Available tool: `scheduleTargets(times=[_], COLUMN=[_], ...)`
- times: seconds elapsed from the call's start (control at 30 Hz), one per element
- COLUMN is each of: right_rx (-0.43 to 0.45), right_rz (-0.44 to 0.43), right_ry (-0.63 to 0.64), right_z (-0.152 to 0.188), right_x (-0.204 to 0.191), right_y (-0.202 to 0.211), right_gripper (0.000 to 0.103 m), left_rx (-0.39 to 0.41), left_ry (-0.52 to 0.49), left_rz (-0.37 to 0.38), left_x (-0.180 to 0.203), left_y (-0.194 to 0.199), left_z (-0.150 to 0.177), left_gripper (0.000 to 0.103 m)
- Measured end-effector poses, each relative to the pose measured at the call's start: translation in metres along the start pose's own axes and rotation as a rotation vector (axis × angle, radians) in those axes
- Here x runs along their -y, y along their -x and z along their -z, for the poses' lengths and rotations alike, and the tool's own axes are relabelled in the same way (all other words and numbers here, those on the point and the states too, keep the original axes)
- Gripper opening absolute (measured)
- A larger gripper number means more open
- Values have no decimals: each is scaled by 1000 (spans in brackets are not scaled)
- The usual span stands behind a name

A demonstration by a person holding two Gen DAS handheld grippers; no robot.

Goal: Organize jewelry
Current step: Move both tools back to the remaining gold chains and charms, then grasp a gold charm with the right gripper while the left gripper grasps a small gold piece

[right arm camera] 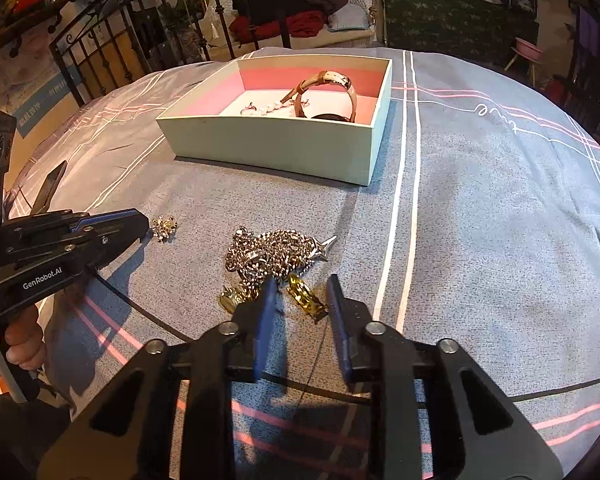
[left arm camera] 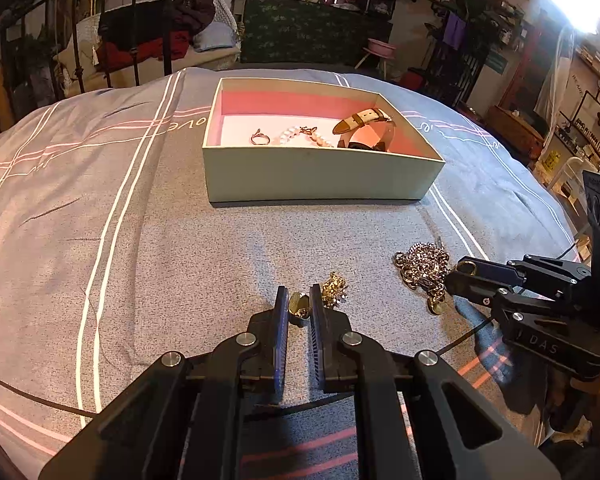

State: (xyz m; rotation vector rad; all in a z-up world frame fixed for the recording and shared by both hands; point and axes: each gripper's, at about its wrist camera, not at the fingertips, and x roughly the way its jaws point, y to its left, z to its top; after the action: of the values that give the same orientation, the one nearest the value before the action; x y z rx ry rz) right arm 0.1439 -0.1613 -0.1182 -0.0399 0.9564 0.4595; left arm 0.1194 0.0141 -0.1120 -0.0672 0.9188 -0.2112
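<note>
A pale green box (left arm camera: 312,174) with a pink lining sits on the bed and holds a ring (left arm camera: 259,138), a pearl bracelet (left arm camera: 300,136) and a tan-strap watch (left arm camera: 364,120). My left gripper (left arm camera: 299,304) is shut on a small gold earring (left arm camera: 299,305), with a gold cluster piece (left arm camera: 334,285) just to its right. A heap of chain (right arm camera: 274,252) lies on the bed. My right gripper (right arm camera: 302,294) is open around a gold ring (right arm camera: 305,295) at the near edge of the heap. The box also shows in the right wrist view (right arm camera: 276,142).
The grey striped bedspread (left arm camera: 160,248) covers the whole surface. A black metal bed frame (right arm camera: 100,52) stands at the far left. A black cable (right arm camera: 300,388) crosses the bedspread near my grippers. Clothes are piled on a chair (left arm camera: 160,28) beyond the bed.
</note>
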Motion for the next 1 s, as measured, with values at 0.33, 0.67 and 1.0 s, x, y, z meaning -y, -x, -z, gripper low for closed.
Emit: scheduleTargets(times=[0.33,0.67,1.0], right_rx=[13,65,91], right_rz=[-22,-49,-56], right_ry=[-9,6,20], right_z=[6,-1,-15], right_x=[-4,-12,-15], right_y=[13,25,27], right_gripper=[10,10,10], left_rx=[10,34,47], left_ry=[1,2,0], left_rz=[7,6,23], left_x=[2,3,7], left_y=[4,14,15], left_z=[-1,-4,-18], left_gripper=[11,11,11])
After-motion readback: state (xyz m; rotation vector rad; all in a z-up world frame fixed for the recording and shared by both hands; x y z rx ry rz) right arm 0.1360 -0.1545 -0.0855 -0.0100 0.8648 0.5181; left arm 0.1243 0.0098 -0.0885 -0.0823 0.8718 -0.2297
